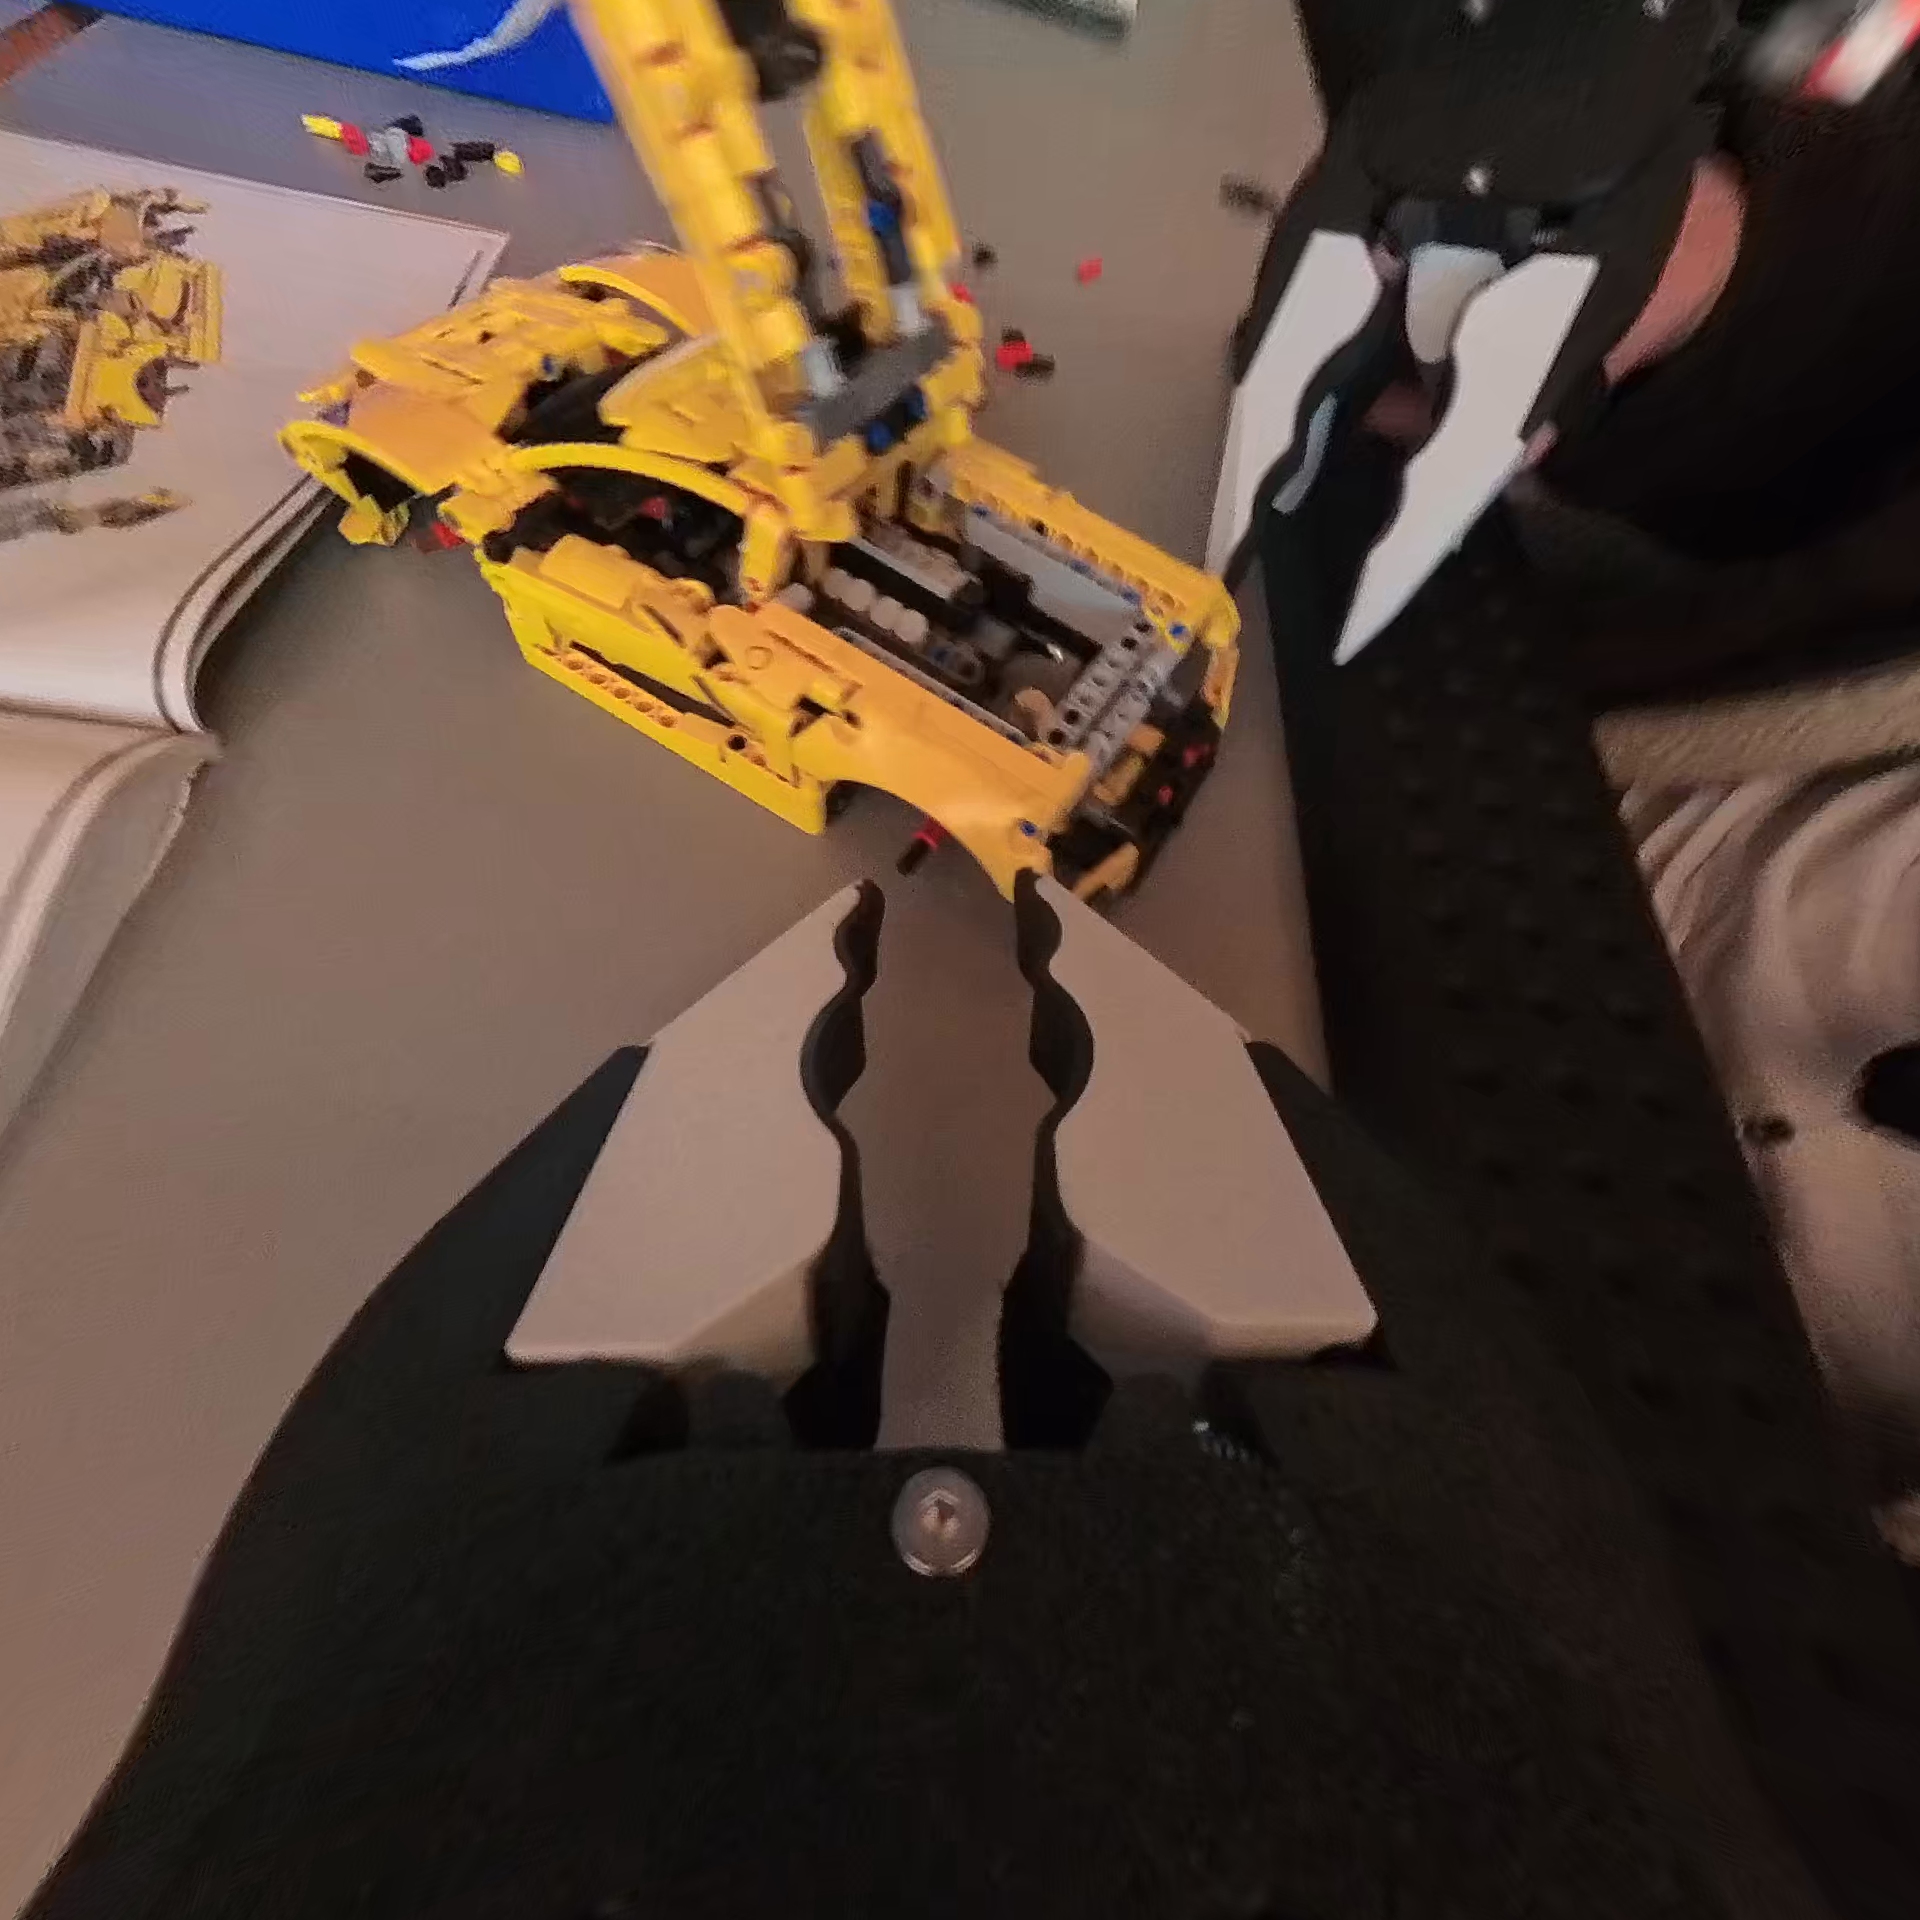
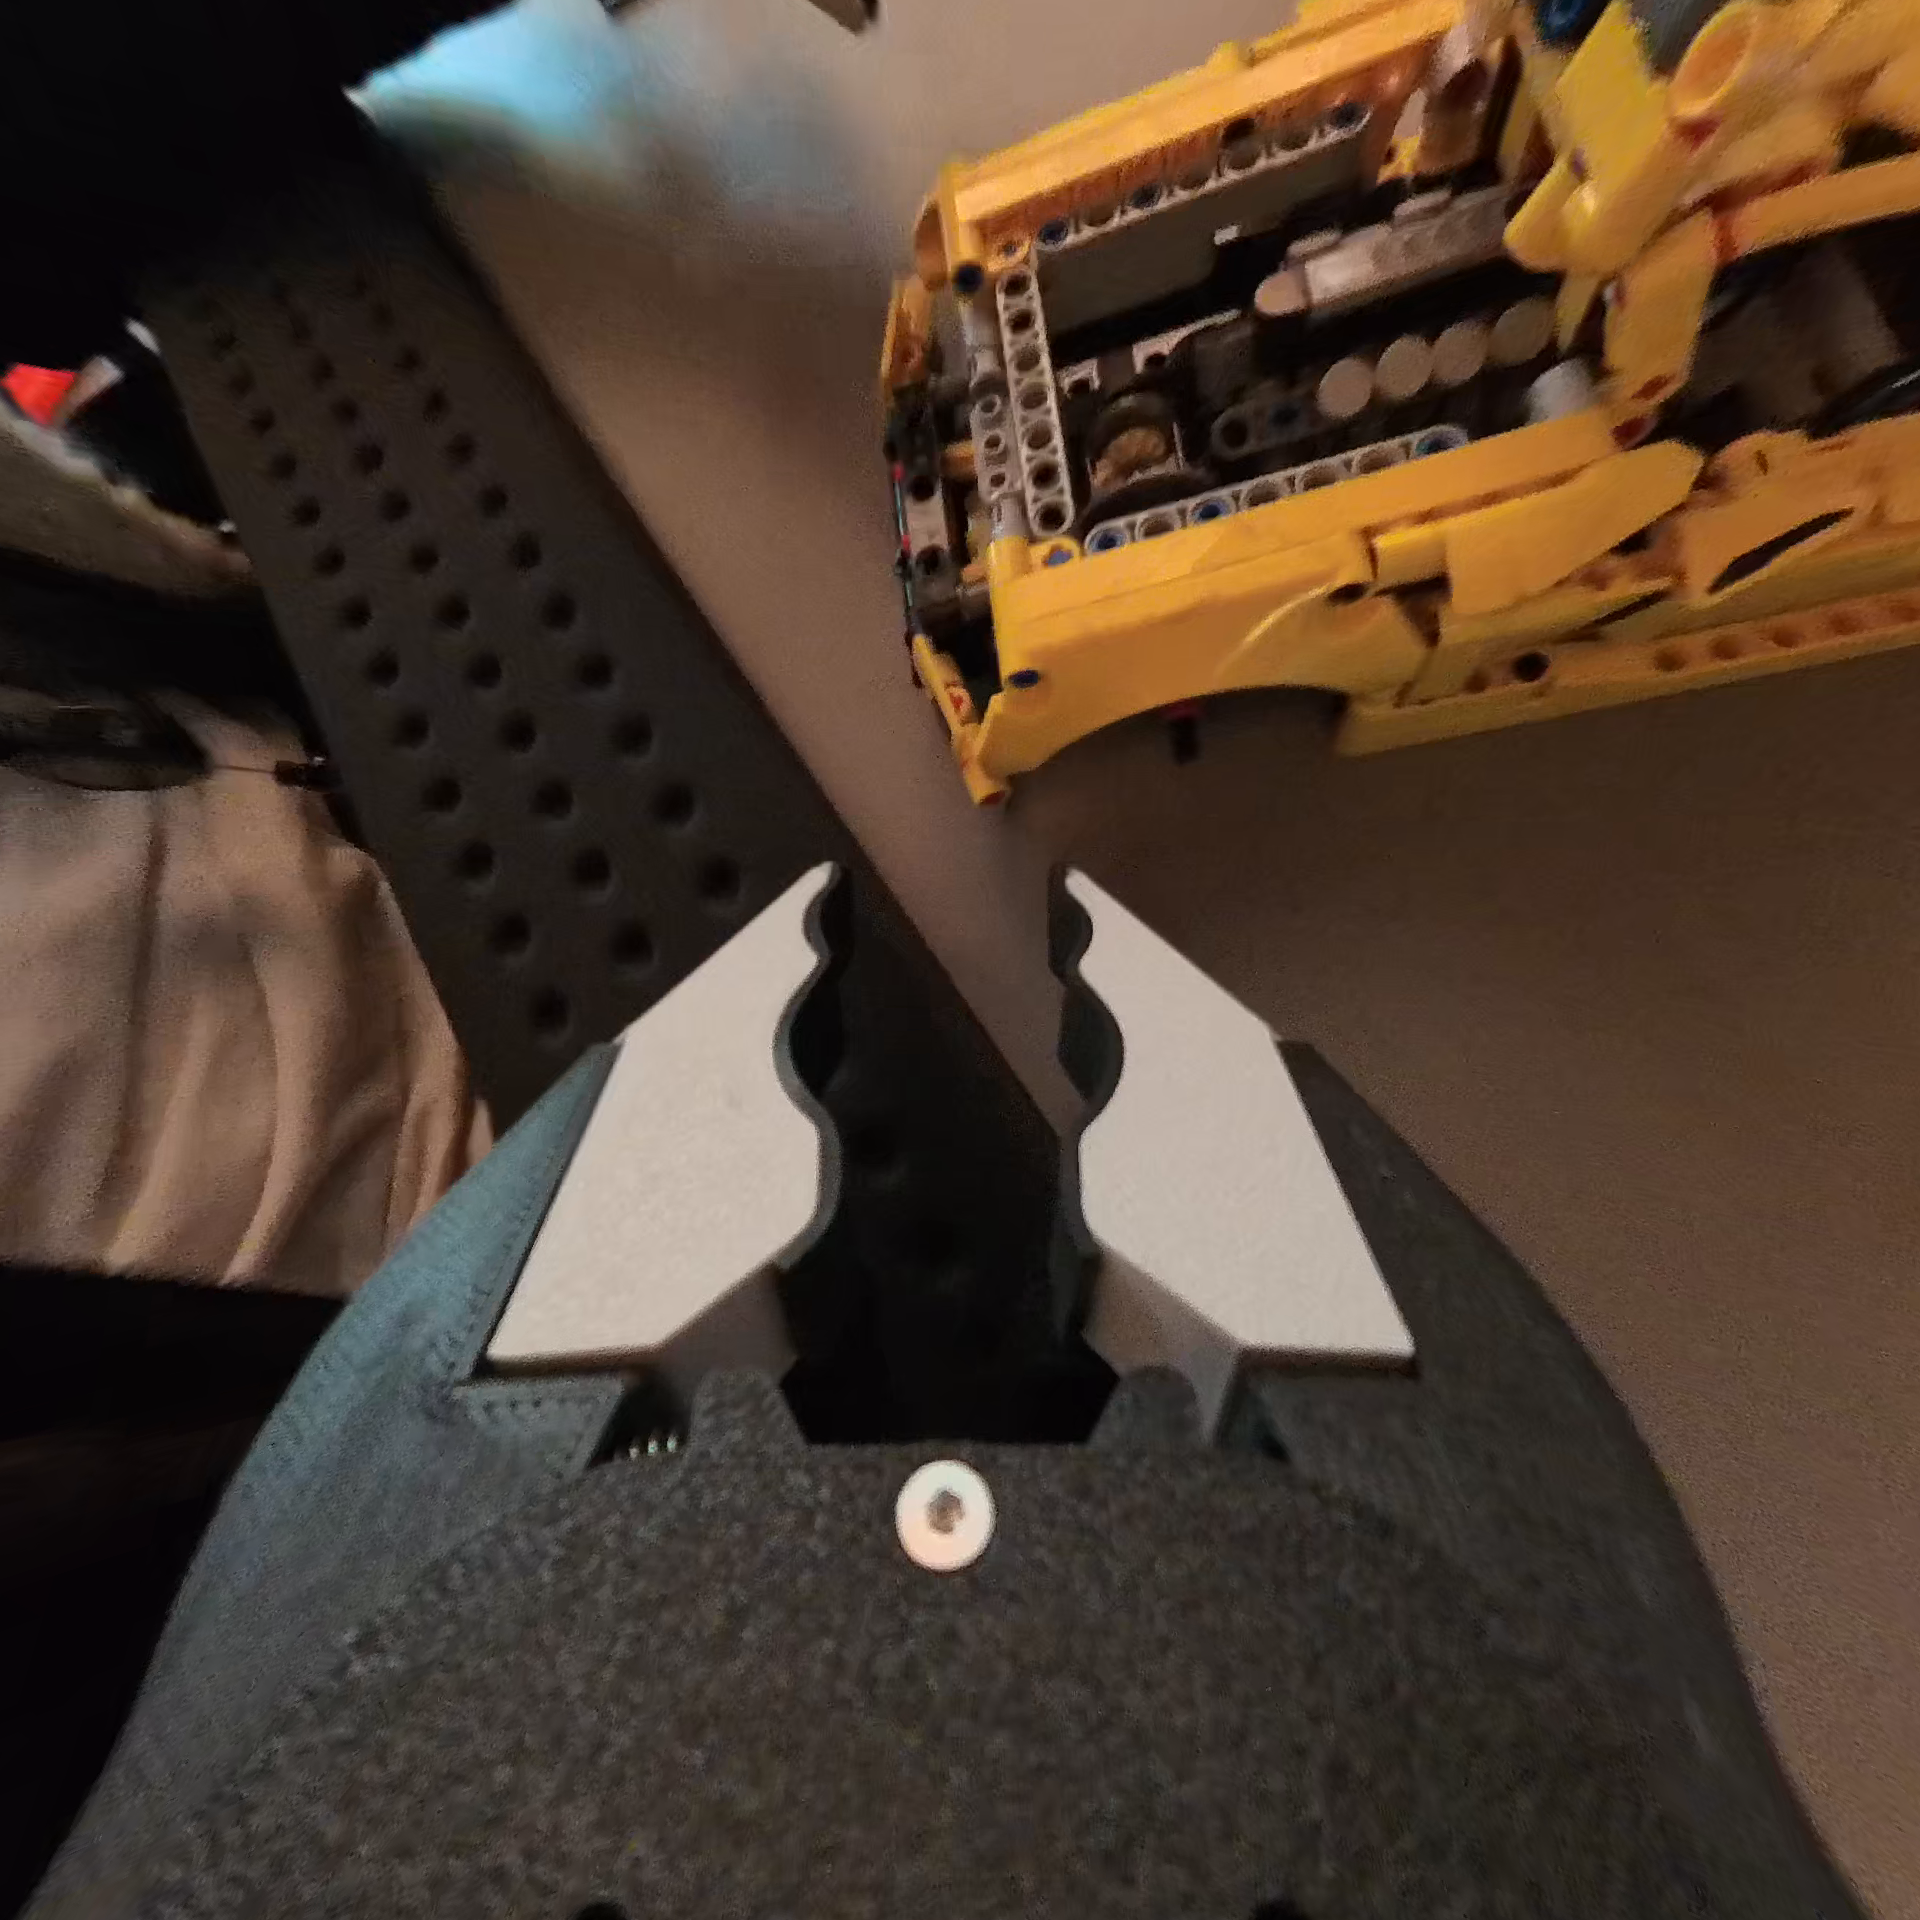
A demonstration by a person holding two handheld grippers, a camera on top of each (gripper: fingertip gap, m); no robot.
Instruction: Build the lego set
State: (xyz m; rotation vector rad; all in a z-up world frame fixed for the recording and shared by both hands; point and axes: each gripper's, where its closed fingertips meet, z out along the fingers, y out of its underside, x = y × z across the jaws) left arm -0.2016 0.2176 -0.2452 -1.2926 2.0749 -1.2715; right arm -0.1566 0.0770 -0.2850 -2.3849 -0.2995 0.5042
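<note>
A partly built yellow lego vehicle (image 1: pixel 790 582) with a raised yellow boom (image 1: pixel 790 177) stands on the grey table; its open rear shows grey beams and gears. It also shows in the right wrist view (image 2: pixel 1403 416) at the upper right. My left gripper (image 1: pixel 945 894) is open and empty, its tips just short of the model's near rear corner. My right gripper (image 2: pixel 951 883) is open and empty, over the table's edge, left of and below the model's rear. The right gripper also shows in the left wrist view (image 1: pixel 1444 457) at the upper right, open.
An open instruction booklet (image 1: pixel 156 468) lies at the left. Small loose lego pieces (image 1: pixel 416 151) lie beyond the model, with a few red ones (image 1: pixel 1023 353) to its right. A black perforated strip (image 2: pixel 468 623) runs along the table's edge. A blue sheet (image 1: pixel 416 42) lies at the far edge.
</note>
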